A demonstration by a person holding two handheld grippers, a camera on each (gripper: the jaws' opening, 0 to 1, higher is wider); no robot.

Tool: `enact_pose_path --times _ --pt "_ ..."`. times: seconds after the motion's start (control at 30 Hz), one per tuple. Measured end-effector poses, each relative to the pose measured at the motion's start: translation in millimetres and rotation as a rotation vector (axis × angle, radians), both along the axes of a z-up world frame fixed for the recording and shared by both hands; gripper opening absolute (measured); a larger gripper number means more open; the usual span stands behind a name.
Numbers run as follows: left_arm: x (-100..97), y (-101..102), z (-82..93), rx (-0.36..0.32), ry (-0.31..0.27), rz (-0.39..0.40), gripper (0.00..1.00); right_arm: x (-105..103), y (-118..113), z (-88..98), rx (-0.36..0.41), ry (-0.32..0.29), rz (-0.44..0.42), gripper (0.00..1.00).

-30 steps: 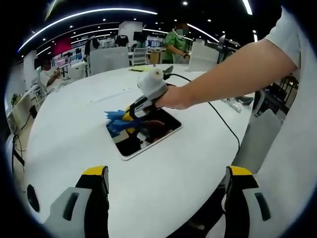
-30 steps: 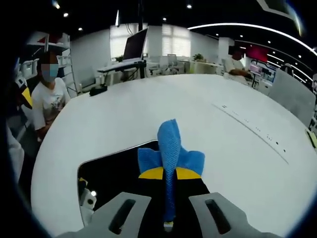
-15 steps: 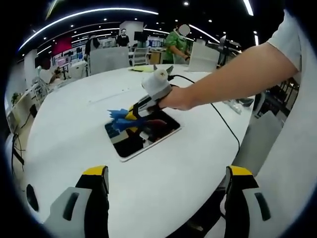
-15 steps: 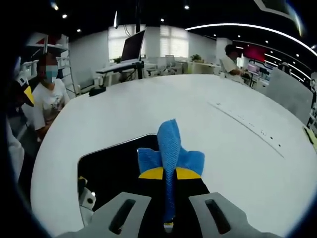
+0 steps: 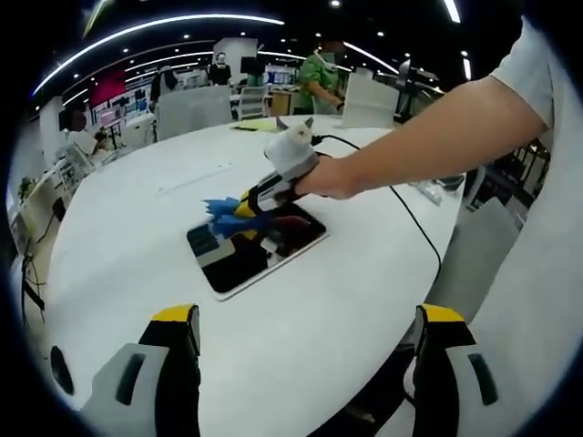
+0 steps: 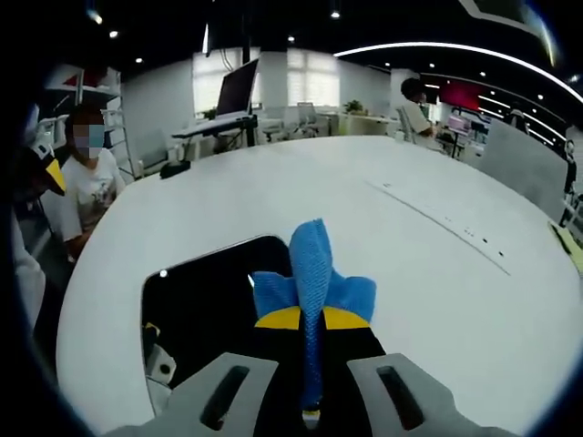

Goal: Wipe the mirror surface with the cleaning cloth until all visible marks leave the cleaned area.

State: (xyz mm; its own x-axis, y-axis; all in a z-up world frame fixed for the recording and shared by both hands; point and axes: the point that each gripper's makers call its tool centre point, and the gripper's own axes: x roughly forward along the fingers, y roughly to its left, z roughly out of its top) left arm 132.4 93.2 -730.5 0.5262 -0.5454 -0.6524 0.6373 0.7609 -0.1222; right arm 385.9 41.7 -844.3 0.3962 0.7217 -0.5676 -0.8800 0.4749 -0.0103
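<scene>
R gripper (image 6: 308, 320) clamped on blue cloth (image 6: 313, 273), pressed to mirror (image 5: 250, 250) on white table (image 5: 127, 237); L gripper (image 5: 310, 350) jaws wide apart, holding nothing.

Left gripper view: set back from the near edge of the white tabletop (image 5: 301, 309), looking across it at the mirror (image 5: 257, 250) from well off. Right gripper view: low and close over the mirror (image 6: 196, 291), facing along the tabletop (image 6: 383, 228) toward far desks. Both views share the mirror, the cloth (image 5: 230, 213) (image 6: 314, 278) and the surrounding tabletop.
</scene>
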Motion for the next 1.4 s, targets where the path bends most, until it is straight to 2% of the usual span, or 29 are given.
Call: enact_pose_path --times 0.63,0.77,1.0,1.4 --pt "-4.2 -5.0 1.2 0.005 -0.01 0.011 0.99 3.1 -25.7 0.0 -0.008 0.0 -0.031 0.01" --pt "-2.9 -6.9 4.4 -0.014 -0.006 0.022 0.99 3.1 -30.6 0.6 -0.006 0.0 -0.036 0.01" --pt "-0.2 -10.1 4.7 0.01 -0.012 0.001 0.99 4.0 -38.5 1.0 0.002 0.0 -0.045 0.01" --pt "6.2 -15.7 8.6 0.003 -0.017 -0.018 0.99 9.5 -56.7 -1.4 0.003 -0.003 -0.067 0.01"
